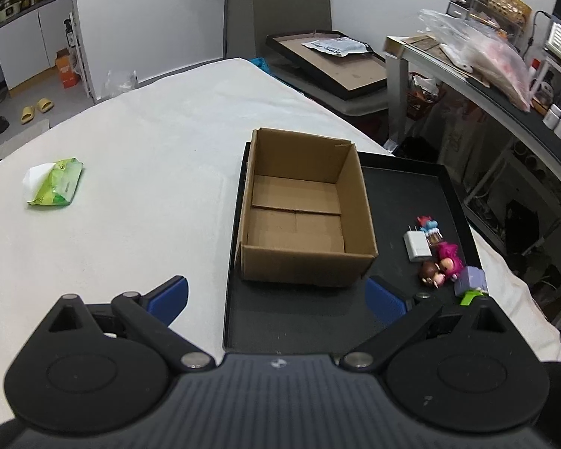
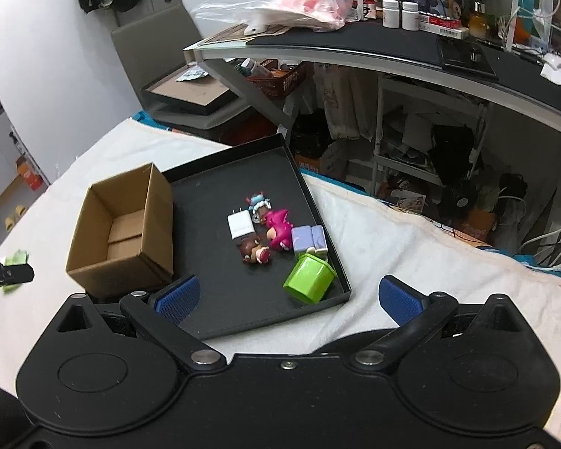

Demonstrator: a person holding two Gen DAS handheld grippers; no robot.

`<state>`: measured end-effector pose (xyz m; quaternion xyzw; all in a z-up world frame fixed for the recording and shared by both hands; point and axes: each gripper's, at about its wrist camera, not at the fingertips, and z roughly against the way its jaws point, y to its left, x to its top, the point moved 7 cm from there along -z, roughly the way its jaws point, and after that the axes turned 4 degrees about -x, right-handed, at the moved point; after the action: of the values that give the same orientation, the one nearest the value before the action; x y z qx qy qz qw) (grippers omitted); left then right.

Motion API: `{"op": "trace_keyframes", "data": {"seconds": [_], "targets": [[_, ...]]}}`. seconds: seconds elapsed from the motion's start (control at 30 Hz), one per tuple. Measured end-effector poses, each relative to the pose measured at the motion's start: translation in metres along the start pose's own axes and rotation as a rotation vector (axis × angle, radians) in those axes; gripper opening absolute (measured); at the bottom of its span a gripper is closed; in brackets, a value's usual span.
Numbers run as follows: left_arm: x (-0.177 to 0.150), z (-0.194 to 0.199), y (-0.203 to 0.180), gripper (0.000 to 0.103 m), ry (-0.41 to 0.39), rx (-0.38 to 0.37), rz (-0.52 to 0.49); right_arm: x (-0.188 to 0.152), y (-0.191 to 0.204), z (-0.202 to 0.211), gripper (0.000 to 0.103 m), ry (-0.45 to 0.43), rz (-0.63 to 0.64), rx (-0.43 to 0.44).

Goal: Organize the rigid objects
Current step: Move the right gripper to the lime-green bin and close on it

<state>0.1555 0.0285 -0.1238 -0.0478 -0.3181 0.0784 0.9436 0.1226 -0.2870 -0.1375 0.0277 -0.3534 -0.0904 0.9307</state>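
Both grippers idle, jaws spread wide, nothing held. Left gripper (image 1: 276,295) sits just short of the cardboard box (image 1: 303,209); right gripper (image 2: 288,295) hangs over the near edge of the black tray (image 2: 205,321).

Box is empty, open top, standing on the tray's left half. All the small items are clustered on the tray's right half: white charger (image 2: 240,226), brown figurine (image 2: 254,252), pink figurine (image 2: 278,230), blue-hat figurine (image 2: 260,204), lavender block (image 2: 308,238), green container (image 2: 309,278) tipped on its side at the near right corner.

Key relation: the cluster lies ahead of the right jaws, roughly centred between them; green container nearest. From the left gripper it's off to the right, past the box. Judgement: right hand does the picking, drop-off is up and left into the box.

View differences: the right wrist shows the green container whole; the left wrist catches only a sliver of it behind its own finger. The left wrist shows the box floor fully and a green wipes pack (image 1: 56,183) far left on the white sheet; the right wrist sees only a scrap of that.
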Motion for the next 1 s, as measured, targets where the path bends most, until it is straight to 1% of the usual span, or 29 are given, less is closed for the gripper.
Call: {"op": "trace_keyframes", "data": {"seconds": [0.1,0.3,0.43,0.53,0.63,0.73,0.83,0.87,0.9,0.93,1.0], "targets": [[0.009,-0.009,0.006,0.1,-0.006,0.018,0.002,0.001,0.001,-0.009,0.103,0.01,-0.01,0.004],[0.019,-0.031,0.016,0.099,-0.006,0.029,0.033,-0.001,0.0,-0.031,0.103,0.043,-0.05,0.005],[0.021,-0.048,0.019,0.098,0.005,0.022,0.041,-0.003,-0.001,-0.046,0.103,0.068,-0.064,-0.002],[0.023,-0.059,0.022,0.097,0.002,0.016,0.047,-0.005,-0.001,-0.058,0.1,0.097,-0.091,0.016],[0.022,-0.076,0.026,0.095,0.011,0.012,0.068,-0.006,0.0,-0.071,0.098,0.112,-0.072,-0.021],[0.021,-0.091,0.031,0.091,0.028,-0.008,0.096,-0.008,0.003,-0.084,0.095,0.139,-0.07,-0.028],[0.019,-0.106,0.033,0.085,0.044,-0.019,0.105,-0.008,0.005,-0.095,0.093,0.156,-0.066,-0.042],[0.018,-0.111,0.034,0.08,0.053,-0.027,0.111,-0.008,0.006,-0.1,0.09,0.164,-0.063,-0.047],[0.018,-0.116,0.034,0.078,0.062,-0.038,0.121,-0.008,0.005,-0.103,0.085,0.17,-0.063,-0.05],[0.019,-0.12,0.035,0.077,0.067,-0.047,0.13,-0.008,0.004,-0.107,0.082,0.179,-0.065,-0.052],[0.02,-0.126,0.037,0.072,0.059,-0.051,0.131,-0.009,0.002,-0.116,0.081,0.199,-0.08,-0.058]]}}
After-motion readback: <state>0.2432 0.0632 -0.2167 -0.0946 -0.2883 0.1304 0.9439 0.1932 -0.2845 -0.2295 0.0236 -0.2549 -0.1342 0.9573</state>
